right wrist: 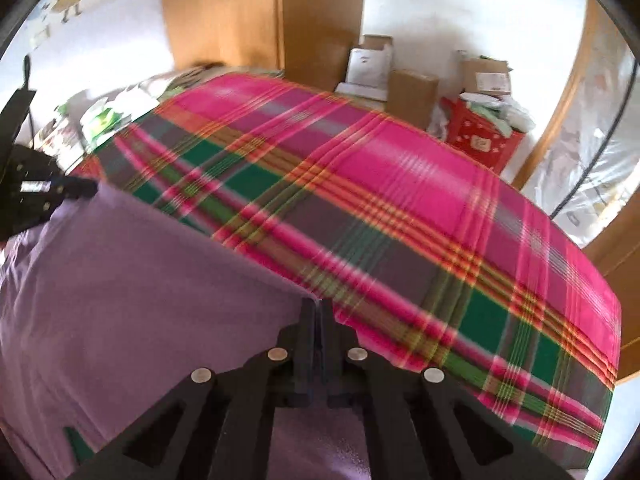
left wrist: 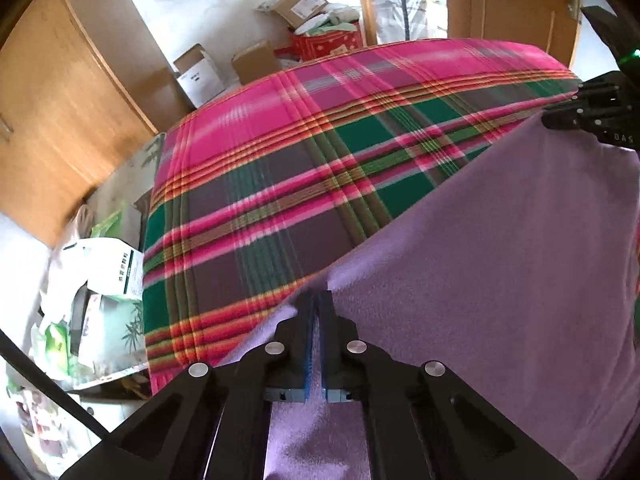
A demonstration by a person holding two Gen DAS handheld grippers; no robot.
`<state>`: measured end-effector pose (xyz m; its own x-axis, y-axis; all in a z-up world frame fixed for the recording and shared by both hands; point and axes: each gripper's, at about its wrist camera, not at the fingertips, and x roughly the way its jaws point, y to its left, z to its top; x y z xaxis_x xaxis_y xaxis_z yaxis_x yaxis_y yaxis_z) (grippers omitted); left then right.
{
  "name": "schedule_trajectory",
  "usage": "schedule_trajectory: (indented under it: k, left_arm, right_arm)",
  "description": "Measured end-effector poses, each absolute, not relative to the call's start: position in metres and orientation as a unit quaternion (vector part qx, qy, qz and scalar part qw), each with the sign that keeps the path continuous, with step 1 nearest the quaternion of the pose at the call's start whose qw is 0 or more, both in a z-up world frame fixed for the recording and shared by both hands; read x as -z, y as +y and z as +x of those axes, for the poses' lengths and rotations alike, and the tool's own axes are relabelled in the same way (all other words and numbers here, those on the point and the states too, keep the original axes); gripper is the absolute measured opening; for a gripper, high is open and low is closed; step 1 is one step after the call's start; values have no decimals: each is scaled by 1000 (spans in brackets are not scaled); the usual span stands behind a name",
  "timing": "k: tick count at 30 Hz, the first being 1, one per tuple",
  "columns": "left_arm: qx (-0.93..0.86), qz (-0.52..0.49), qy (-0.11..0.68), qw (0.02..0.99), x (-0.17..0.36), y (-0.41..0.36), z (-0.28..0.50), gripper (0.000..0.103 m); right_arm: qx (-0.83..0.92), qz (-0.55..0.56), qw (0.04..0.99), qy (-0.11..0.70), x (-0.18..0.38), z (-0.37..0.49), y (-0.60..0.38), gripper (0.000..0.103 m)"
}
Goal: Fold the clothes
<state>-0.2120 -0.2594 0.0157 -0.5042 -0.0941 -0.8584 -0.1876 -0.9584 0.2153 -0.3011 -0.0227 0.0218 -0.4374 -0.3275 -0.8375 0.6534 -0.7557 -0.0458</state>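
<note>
Left tool (left wrist: pixel 319 300) and right tool (right wrist: pixel 316 308) each clamped on purple garment (left wrist: pixel 500 260) edge; lower garment cut off at 6 o'clock; plaid blanket (right wrist: pixel 400 200) blurred

One purple garment (left wrist: pixel 500 260); one plaid blanket (left wrist: pixel 280 184); two grippers (left wrist: pixel 319 300) (right wrist: pixel 316 308); one red bag (right wrist: pixel 482 142), upper right; three cardboard boxes (right wrist: pixel 412 90) beside it.

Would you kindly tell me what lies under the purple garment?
The plaid blanket lies under the purple garment; it shows beyond the garment's edge. The covered part is hidden. The left gripper and right gripper are shut on that edge.
</note>
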Motion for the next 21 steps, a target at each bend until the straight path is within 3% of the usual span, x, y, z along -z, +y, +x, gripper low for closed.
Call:
schedule_trajectory:
  k: [5,10,21]
  left_arm:
    - [-860,-495,124,12,-16,-264,-228,1]
    - [-867,-491,88,4,-16,-271,-230,1]
    - [-865,-500,40,-16,-44,-312,-186,5]
  right_arm:
    - [827,447,279,197,-14,-313,-33,3]
    - [845,429,262,181,-22,-305,-26,15]
    - [831,425,325,154,-67,-246,-13,15]
